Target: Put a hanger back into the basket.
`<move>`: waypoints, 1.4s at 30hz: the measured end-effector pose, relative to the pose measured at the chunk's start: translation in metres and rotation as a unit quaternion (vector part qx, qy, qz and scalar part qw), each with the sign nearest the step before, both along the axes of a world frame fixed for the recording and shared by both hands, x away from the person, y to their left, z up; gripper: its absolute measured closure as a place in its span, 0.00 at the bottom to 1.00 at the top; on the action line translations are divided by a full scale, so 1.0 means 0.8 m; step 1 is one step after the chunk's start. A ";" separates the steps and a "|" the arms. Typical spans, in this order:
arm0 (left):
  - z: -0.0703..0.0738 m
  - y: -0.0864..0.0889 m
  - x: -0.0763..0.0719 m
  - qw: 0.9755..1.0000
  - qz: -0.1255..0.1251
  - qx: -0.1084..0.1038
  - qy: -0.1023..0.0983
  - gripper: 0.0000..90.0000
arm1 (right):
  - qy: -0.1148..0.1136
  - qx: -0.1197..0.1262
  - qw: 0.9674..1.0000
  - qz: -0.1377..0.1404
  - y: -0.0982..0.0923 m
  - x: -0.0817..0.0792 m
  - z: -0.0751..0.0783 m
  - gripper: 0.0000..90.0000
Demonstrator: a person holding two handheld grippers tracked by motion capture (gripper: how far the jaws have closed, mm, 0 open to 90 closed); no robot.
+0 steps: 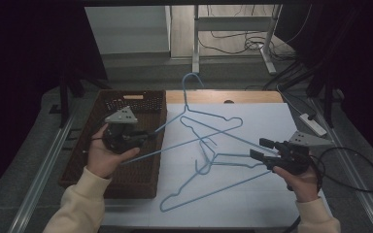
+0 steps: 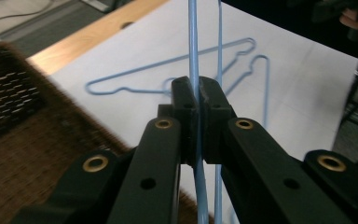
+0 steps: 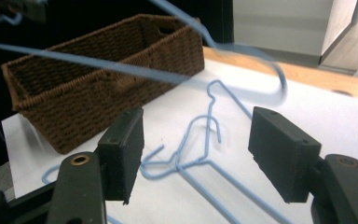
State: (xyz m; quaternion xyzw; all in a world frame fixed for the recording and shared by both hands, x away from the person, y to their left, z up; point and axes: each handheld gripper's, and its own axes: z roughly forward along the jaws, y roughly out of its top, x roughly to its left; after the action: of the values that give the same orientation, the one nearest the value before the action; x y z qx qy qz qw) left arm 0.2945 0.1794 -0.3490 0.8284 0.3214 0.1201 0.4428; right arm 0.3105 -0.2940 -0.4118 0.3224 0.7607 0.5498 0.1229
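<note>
Left gripper [image 1: 143, 137] closed on the wire of one blue hanger [image 1: 194, 114], lifted and tilted beside the wicker basket [image 1: 141, 182]; right gripper [image 1: 261, 149] open, jaws holding nothing. Two more hangers [image 1: 209, 187] lie tangled on the white table [image 1: 272, 116]. Judged early: no hanger in the basket yet

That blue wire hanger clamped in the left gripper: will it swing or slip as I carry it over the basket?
The hanger is thin wire, so probably light. The left gripper pinches one smooth strand near an end, so the hanger may pivot or slide. Its hook could snag the hangers on the table or the basket.
</note>
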 end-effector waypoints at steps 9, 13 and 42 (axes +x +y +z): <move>-0.002 0.059 -0.003 0.997 0.066 -0.026 -0.006 0.96 | 0.020 -0.020 0.999 -0.017 -0.001 0.003 -0.026 0.38; -0.004 0.084 -0.004 0.995 0.097 -0.032 -0.012 0.96 | 0.030 -0.024 0.999 -0.025 -0.005 0.006 -0.036 0.36; -0.055 0.200 -0.017 0.973 0.224 -0.063 -0.002 0.96 | 0.073 -0.052 0.996 -0.029 -0.014 0.004 -0.069 0.34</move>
State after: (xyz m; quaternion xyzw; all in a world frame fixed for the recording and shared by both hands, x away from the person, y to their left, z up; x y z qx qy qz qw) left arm 0.2809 0.3395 -0.3928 0.7056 0.5045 0.1978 0.4566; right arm 0.3135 -0.3055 -0.4671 0.3770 0.7853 0.4809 0.0995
